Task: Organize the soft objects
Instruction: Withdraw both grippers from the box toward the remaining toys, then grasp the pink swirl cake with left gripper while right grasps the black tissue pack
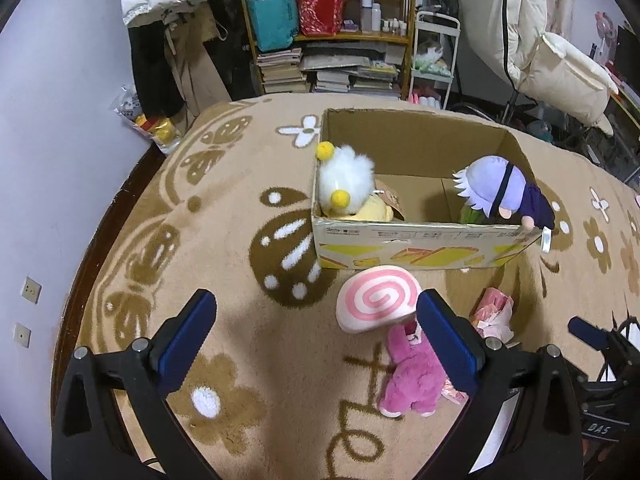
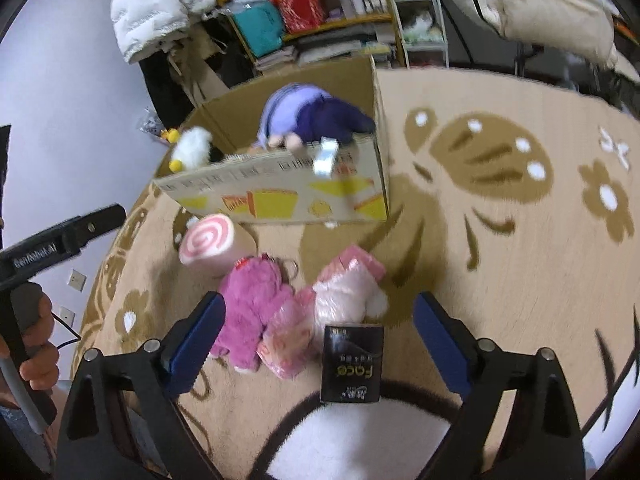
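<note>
A cardboard box (image 1: 420, 244) (image 2: 280, 196) stands on the rug. In it sit a white fluffy plush with yellow pom-poms (image 1: 346, 184) (image 2: 192, 148) and a purple-haired doll (image 1: 500, 192) (image 2: 312, 116) that leans over the rim. On the rug before the box lie a pink swirl roll cushion (image 1: 378, 298) (image 2: 210, 246), a magenta plush (image 1: 412, 376) (image 2: 252, 304) and a pink plush wrapped in plastic (image 1: 494, 314) (image 2: 344, 288). My left gripper (image 1: 316, 332) is open and empty above the rug, its right finger beside the roll. My right gripper (image 2: 320, 332) is open and empty over the pink toys.
A black "Face" packet (image 2: 352, 364) lies on the rug by the wrapped plush. A shelf of books and bags (image 1: 328, 28) and hanging coats (image 1: 520, 20) stand behind the bed. The wall (image 1: 60, 120) is on the left. The left gripper's body (image 2: 60, 240) shows at the left.
</note>
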Demonstrator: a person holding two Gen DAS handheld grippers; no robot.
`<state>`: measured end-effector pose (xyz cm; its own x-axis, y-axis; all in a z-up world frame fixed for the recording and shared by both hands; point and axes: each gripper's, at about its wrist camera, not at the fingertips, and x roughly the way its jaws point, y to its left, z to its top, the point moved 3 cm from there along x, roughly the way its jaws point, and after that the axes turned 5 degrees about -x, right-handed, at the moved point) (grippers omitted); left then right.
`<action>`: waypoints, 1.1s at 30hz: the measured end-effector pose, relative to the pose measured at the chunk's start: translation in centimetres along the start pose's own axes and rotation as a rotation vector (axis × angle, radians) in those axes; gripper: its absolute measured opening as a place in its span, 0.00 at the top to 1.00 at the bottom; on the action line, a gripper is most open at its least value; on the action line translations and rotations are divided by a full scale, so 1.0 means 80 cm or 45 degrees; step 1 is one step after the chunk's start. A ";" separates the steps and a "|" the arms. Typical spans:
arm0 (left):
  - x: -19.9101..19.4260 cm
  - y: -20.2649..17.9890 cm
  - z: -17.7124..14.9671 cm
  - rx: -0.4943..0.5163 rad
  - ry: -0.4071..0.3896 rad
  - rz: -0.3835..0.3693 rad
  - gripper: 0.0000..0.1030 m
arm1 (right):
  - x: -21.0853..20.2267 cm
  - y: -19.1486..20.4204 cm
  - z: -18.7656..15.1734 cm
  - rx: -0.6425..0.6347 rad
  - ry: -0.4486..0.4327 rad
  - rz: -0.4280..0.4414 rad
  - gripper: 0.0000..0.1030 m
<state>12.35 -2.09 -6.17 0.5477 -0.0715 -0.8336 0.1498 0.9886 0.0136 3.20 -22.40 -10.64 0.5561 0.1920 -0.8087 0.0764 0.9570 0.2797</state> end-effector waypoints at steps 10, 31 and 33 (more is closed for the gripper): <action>0.041 -0.022 -0.003 0.053 0.110 -0.029 0.03 | 0.047 -0.026 -0.025 0.070 0.163 0.013 0.24; 0.137 -0.068 -0.008 0.066 0.321 -0.112 0.03 | 0.098 -0.045 -0.037 0.129 0.301 0.098 0.52; 0.144 -0.068 -0.009 0.057 0.333 -0.110 0.04 | 0.102 -0.042 -0.039 0.124 0.306 0.096 0.52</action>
<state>17.26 -8.20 -16.19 0.3010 -0.1126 -0.9470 0.2261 0.9731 -0.0438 4.90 -23.34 -19.77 0.3518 0.3188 -0.8801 0.1282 0.9149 0.3827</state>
